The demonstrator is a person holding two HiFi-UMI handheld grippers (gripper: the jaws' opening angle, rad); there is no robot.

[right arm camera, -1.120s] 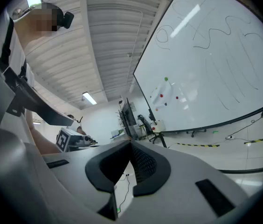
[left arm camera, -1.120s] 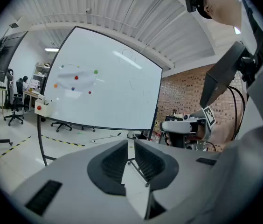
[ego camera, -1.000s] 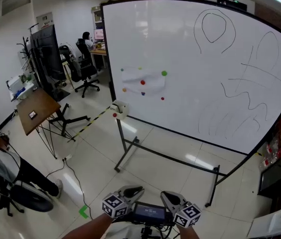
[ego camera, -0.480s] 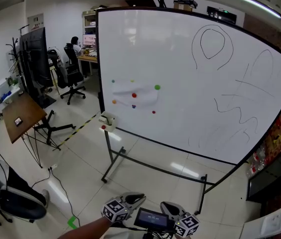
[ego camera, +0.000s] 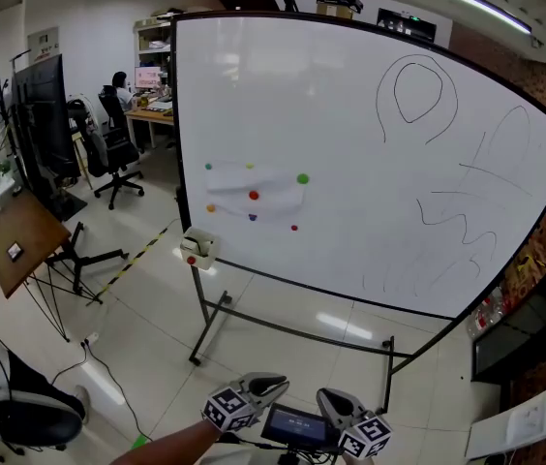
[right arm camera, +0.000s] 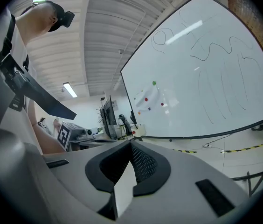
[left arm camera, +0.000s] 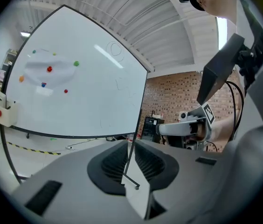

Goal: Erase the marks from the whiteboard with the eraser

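The big whiteboard (ego camera: pixel 350 143) stands on a wheeled frame ahead of me. Thin pen marks cover its right half: a loop (ego camera: pixel 414 76) up high and squiggles (ego camera: pixel 452 223) lower down. Coloured magnets pin a sheet (ego camera: pixel 254 190) on its left part. A small white box with a red dot (ego camera: pixel 197 249) hangs at the board's lower left corner; I cannot tell whether it is the eraser. My left gripper (ego camera: pixel 271 385) and right gripper (ego camera: pixel 329 396) sit side by side at the bottom edge, far from the board. Both are shut and empty (left arm camera: pixel 130 143) (right arm camera: pixel 130 144).
The board's frame legs (ego camera: pixel 210 327) spread over the tiled floor. On the left stand a tilted wooden table (ego camera: pixel 21 240) and office chairs (ego camera: pixel 108 153); a person sits at a desk (ego camera: pixel 118 83) behind. A black cabinet (ego camera: pixel 525 332) is at the right.
The view has drawn closer to the board, and the board has slid left in the picture. Both grippers have moved forward together and stayed shut.
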